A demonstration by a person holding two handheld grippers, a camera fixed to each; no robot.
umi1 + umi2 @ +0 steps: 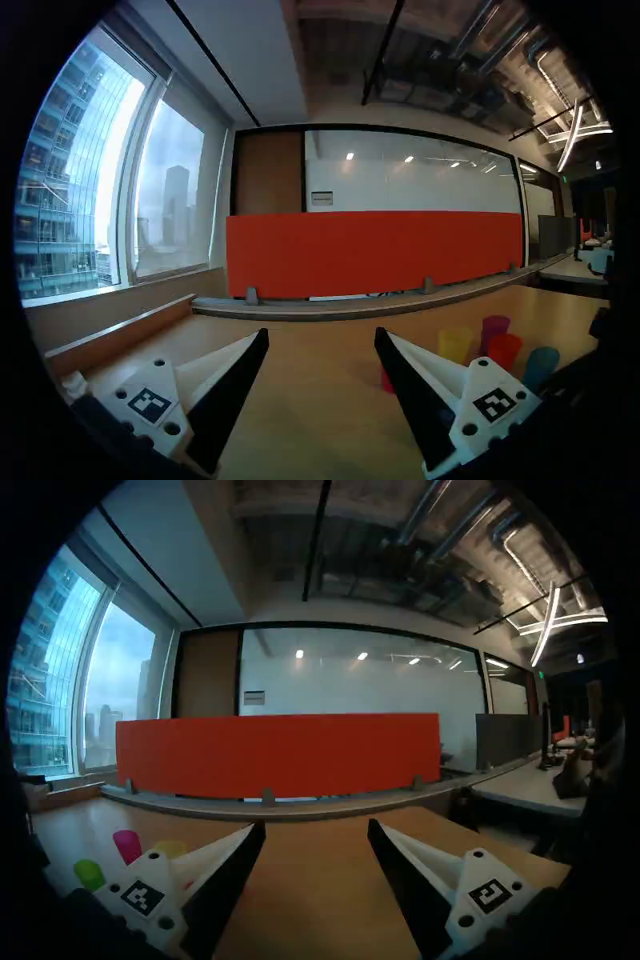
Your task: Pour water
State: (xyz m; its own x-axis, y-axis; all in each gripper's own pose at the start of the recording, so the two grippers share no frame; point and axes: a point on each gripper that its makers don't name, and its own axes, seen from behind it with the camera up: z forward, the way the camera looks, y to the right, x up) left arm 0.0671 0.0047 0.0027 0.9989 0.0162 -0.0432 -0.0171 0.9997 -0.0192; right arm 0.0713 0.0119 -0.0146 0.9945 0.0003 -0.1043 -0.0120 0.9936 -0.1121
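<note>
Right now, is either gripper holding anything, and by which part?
Nothing is held. The left gripper and the right gripper are both open, nothing between their fingers; the coloured cups stand free on the desk.

Daylight comes through the windows at the left of both views, slightly blown out. The ceiling at the top is dim, cut by glaring strip lights at upper right. Straight lines bow toward the edges, and the lower right corners are murky
</note>
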